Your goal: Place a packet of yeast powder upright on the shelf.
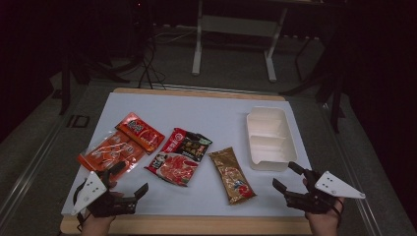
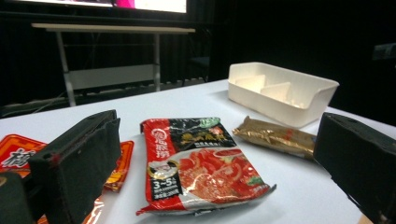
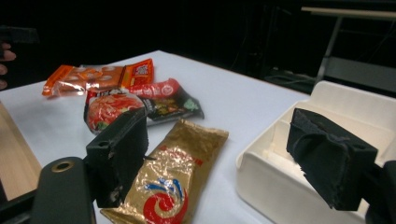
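The gold packet point(image 1: 232, 175) lies flat on the white counter point(image 1: 206, 115), near the right tool point(image 1: 290, 176), just left of the white box point(image 1: 268, 137). The box has two parts, nothing inside. The red packet point(image 1: 179, 156) says "3-5". Both tools, left point(image 1: 132, 180) too, are wide open, holding nothing.

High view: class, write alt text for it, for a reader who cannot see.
Four food packets lie on a white table beside an empty white divided tray: two orange packets, a red-and-black one, a gold one. Left gripper and right gripper hover open near the front edge.
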Action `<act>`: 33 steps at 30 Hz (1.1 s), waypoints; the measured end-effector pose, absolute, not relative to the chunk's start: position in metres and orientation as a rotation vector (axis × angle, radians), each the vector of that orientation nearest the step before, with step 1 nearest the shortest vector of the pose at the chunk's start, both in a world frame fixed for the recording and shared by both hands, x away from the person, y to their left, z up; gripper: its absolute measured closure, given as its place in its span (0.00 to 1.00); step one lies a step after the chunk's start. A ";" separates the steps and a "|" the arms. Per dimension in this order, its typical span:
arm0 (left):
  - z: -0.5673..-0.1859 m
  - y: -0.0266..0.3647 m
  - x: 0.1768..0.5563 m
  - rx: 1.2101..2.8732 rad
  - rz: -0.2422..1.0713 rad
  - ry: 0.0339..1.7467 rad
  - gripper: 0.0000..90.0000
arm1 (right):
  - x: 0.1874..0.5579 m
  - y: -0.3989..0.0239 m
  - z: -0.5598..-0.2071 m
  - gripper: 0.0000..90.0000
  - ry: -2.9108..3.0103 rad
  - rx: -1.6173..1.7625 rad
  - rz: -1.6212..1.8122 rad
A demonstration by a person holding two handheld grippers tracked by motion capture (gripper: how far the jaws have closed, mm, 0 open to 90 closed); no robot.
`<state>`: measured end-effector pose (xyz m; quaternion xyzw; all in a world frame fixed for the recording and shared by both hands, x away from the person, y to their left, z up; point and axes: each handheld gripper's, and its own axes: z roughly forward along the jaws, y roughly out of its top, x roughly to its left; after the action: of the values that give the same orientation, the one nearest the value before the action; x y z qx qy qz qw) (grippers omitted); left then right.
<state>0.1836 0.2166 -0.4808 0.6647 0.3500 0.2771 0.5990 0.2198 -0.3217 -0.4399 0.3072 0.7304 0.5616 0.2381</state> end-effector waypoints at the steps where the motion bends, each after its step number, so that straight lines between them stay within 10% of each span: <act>1: -0.481 0.217 0.184 1.542 0.643 0.812 0.02 | 0.220 -0.322 -0.440 0.23 2.002 0.838 1.527; 33: -0.481 0.205 0.182 1.607 0.626 0.710 0.02 | 0.236 -0.312 -0.413 0.15 2.123 0.813 1.489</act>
<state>0.1823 0.2055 -0.4812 0.6919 0.3058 0.2697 0.5958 0.2358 -0.3121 -0.4127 0.2925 0.7637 0.5357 0.2103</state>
